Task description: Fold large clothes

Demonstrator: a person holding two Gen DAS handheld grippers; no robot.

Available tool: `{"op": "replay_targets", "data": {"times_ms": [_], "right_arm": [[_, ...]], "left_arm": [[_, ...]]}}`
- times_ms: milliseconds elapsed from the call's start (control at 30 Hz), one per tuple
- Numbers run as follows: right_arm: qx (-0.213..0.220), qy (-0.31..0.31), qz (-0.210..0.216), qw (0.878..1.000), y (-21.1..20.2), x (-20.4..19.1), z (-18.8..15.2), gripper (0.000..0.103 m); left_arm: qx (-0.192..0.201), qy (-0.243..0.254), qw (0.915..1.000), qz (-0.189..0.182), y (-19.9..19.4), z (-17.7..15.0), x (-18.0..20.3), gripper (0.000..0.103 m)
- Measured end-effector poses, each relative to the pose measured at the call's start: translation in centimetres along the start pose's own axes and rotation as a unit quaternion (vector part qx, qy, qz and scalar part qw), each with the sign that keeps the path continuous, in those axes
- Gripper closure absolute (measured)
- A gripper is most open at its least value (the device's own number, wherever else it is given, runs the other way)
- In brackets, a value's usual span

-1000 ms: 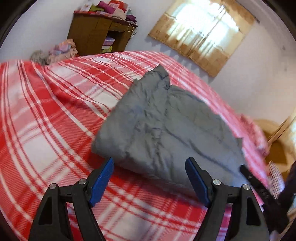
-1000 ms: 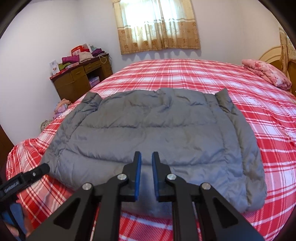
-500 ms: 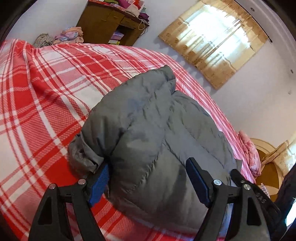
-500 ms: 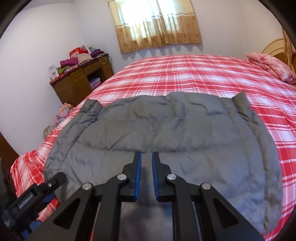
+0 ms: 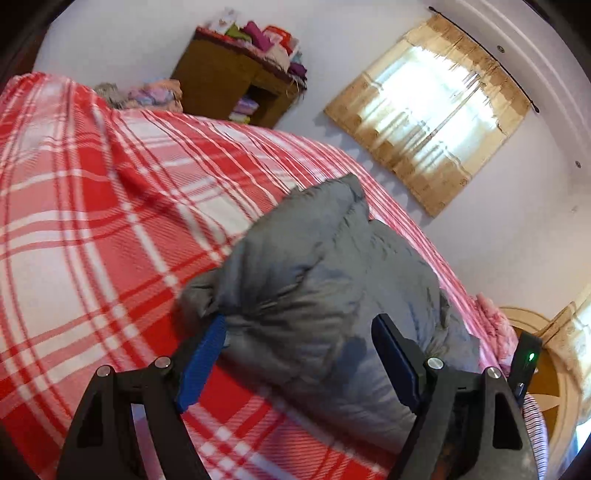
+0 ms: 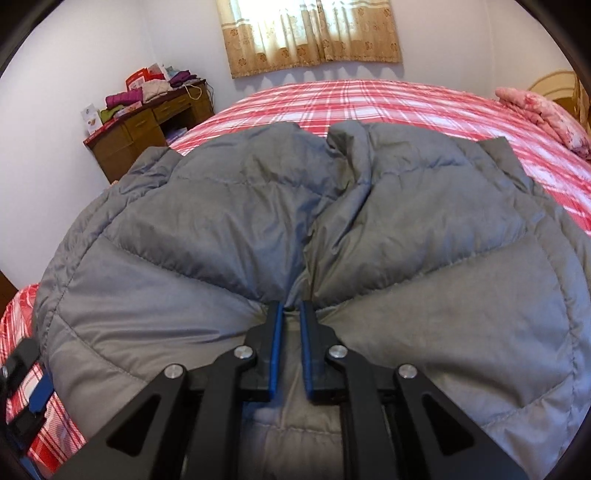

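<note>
A grey puffer jacket (image 6: 229,229) lies spread on the red plaid bed (image 6: 369,99). My right gripper (image 6: 291,306) is down on its near middle. Its jaws are closing, a pinch of fabric is caught between the blue pads, and creases fan out from the tips. In the left wrist view the jacket (image 5: 325,295) shows end-on as a bunched heap. My left gripper (image 5: 301,321) stands open at that end. The bulk of the jacket sits between its fingers, with the left pad (image 5: 203,358) against the edge of the cloth.
A wooden desk (image 6: 147,133) piled with clothes stands against the far wall, with more clothes heaped on the floor beside it (image 5: 151,96). A curtained window (image 6: 314,33) is behind the bed. A pink pillow (image 6: 546,110) lies by the headboard at the right.
My right gripper came down onto the jacket and pinched the fabric, which now puckers around its tips. My left gripper closed in on the jacket's end and rolled a little.
</note>
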State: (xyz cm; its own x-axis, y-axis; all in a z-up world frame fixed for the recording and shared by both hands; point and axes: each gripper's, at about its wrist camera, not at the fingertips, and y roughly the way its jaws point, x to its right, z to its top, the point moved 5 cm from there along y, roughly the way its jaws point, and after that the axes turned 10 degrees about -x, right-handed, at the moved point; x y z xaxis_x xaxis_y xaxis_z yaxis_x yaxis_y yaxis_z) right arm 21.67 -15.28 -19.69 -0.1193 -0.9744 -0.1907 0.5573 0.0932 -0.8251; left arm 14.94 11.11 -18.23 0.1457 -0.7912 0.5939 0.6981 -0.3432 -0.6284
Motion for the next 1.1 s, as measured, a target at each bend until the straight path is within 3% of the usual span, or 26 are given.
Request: {"op": "replay_targets", "data": {"times_ms": [133, 367, 500, 633, 700, 767, 867, 967, 1000, 1100], "right_arm": [[0.0, -0.004, -0.002, 1.0, -0.1, -0.1, -0.1, 0.092], [0.002, -0.001, 0.006, 1.0, 0.0, 0.3, 0.0, 0.092], [0.001, 0.001, 0.01, 1.0, 0.0, 0.3, 0.0, 0.092], [-0.001, 0.0, 0.006, 1.0, -0.1, 0.3, -0.1, 0.092], [-0.01, -0.008, -0.003, 1.0, -0.2, 0.1, 0.1, 0.092], [-0.016, -0.003, 0.002, 1.0, -1.0, 0.0, 0.7, 0.092], [-0.002, 0.017, 0.004, 1.0, -1.5, 0.2, 1.7, 0.09], [-0.018, 0.026, 0.002, 0.999, 0.3, 0.2, 1.4, 0.089], [-0.016, 0.029, 0.002, 0.999, 0.5, 0.1, 1.3, 0.089], [-0.017, 0.042, 0.017, 0.999, 0.8, 0.4, 1.1, 0.089]], "left_arm": [[-0.036, -0.03, 0.9988, -0.014, 1.2, -0.1, -1.2, 0.022], [-0.021, -0.059, 0.9979, -0.015, -0.8, -2.1, -2.7, 0.021], [-0.015, -0.063, 0.9978, -0.013, 0.4, -1.2, -1.5, 0.01], [-0.022, -0.085, 0.9951, -0.045, 3.1, 1.5, -0.1, 0.009], [-0.035, -0.085, 0.9935, -0.067, 4.7, 2.6, 0.9, 0.009], [-0.042, -0.08, 0.9938, -0.065, 5.5, 3.2, 1.3, 0.009], [-0.028, -0.062, 0.9952, -0.071, 5.9, 3.7, 1.8, 0.009], [-0.021, -0.037, 0.9952, -0.089, 5.8, 3.8, 2.5, 0.009], [-0.024, -0.025, 0.9944, -0.099, 5.9, 3.9, 2.9, 0.011], [-0.037, 0.02, 0.9921, -0.118, 6.0, 4.4, 4.5, 0.04]]}}
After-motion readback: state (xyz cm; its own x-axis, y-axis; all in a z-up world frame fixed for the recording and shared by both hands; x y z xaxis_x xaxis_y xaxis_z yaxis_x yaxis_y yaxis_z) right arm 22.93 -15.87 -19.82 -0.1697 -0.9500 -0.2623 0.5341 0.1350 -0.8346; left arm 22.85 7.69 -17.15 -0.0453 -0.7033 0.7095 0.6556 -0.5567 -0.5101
